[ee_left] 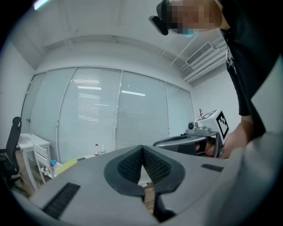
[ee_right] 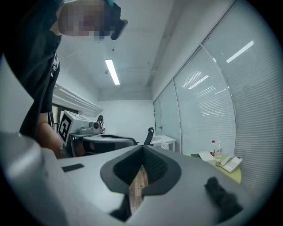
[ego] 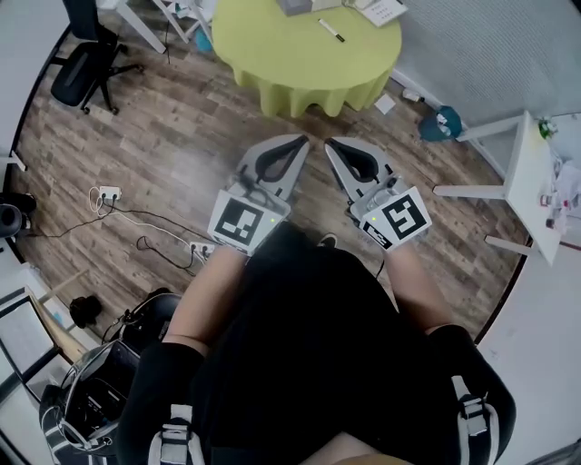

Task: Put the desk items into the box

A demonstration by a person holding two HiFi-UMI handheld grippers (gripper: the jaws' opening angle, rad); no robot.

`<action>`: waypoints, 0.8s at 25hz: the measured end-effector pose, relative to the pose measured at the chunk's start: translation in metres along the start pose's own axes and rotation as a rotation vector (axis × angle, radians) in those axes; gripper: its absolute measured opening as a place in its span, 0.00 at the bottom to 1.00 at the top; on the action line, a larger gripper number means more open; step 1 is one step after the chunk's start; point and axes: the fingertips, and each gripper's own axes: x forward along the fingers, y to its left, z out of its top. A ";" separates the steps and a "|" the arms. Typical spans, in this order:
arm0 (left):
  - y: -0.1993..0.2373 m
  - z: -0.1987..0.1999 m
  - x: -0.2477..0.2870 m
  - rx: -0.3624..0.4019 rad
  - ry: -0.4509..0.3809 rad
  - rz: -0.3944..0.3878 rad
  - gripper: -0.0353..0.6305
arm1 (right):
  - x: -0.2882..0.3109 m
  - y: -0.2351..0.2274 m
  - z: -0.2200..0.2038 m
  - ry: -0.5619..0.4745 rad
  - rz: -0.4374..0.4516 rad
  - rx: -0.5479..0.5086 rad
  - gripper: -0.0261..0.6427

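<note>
Both grippers are held side by side at waist height over the wooden floor, short of the round table with a yellow-green cloth (ego: 300, 64). On the table lie a marker pen (ego: 331, 31), a white desk phone (ego: 382, 11) and the edge of a grey box (ego: 295, 6). My left gripper (ego: 302, 142) is shut with nothing in it; its jaws meet at the tip (ee_left: 142, 147). My right gripper (ego: 329, 143) is also shut and empty (ee_right: 142, 148). The right gripper view shows the phone (ee_right: 231, 163) and two small bottles (ee_right: 214, 150) on the table.
A black office chair (ego: 86, 64) stands at the far left. Power strips with cables (ego: 109, 193) lie on the floor at left. A white side table (ego: 531, 177) holds small items at right, with a teal object (ego: 440, 123) near it. Dark equipment (ego: 100, 390) sits at the lower left.
</note>
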 end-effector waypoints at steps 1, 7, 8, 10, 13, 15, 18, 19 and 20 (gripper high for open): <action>0.005 0.000 -0.002 -0.001 -0.004 0.000 0.07 | 0.005 0.001 0.001 0.001 -0.002 -0.001 0.06; 0.038 -0.002 -0.008 -0.009 0.003 -0.013 0.07 | 0.038 0.000 0.004 -0.005 -0.012 0.007 0.06; 0.043 -0.002 -0.009 -0.013 0.002 -0.017 0.07 | 0.044 0.001 0.004 -0.004 -0.015 0.007 0.06; 0.050 -0.001 -0.012 -0.018 -0.003 -0.022 0.07 | 0.052 0.003 0.004 -0.001 -0.019 0.010 0.06; 0.060 -0.002 -0.014 -0.019 -0.015 -0.023 0.07 | 0.061 0.005 0.001 0.004 -0.020 0.014 0.06; 0.066 -0.003 -0.015 -0.020 -0.013 -0.023 0.07 | 0.066 0.005 0.001 0.010 -0.020 0.014 0.06; 0.073 -0.004 -0.014 -0.024 -0.010 -0.019 0.07 | 0.070 0.001 0.002 0.015 -0.019 0.011 0.06; 0.075 -0.004 -0.012 -0.024 -0.009 -0.018 0.07 | 0.072 -0.001 0.003 0.017 -0.017 0.011 0.06; 0.077 -0.004 -0.011 -0.023 -0.008 -0.016 0.07 | 0.073 -0.003 0.002 0.018 -0.015 0.010 0.06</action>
